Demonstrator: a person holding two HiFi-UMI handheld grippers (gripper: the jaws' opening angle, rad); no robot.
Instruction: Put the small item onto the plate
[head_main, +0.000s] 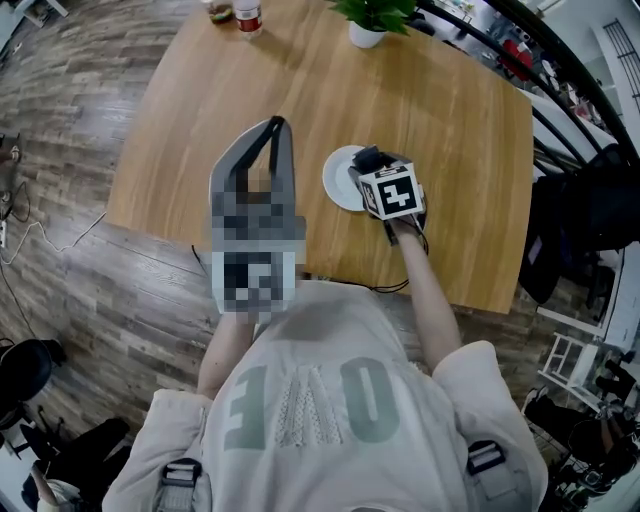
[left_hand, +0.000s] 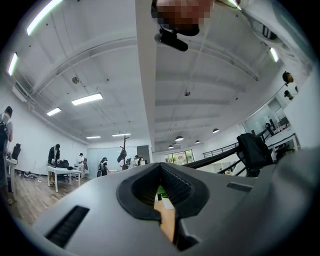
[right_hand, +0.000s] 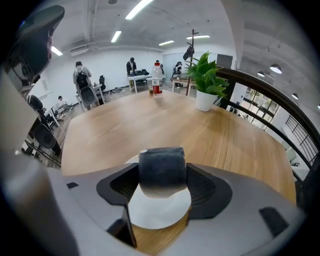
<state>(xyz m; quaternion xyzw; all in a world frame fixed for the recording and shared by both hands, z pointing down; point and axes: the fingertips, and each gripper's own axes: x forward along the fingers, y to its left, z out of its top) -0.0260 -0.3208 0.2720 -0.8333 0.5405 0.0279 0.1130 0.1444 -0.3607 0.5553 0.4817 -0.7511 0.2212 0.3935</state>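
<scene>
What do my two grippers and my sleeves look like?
Both the left gripper and right gripper are grey, with tongs lined by black ribbed pads. The right carries a cube with black-and-white square markers. Sleeves are short, pale grey.

Left gripper (head_main: 276, 125): raised, tilted upward, jaws together, nothing between them. Right gripper (head_main: 368, 165): held forward and low, jaws clamped on small dark roll (right_hand: 161, 167).

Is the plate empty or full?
Empty, as far as shows: the plate is bare white, and the right gripper holds the dark roll over it.
</scene>
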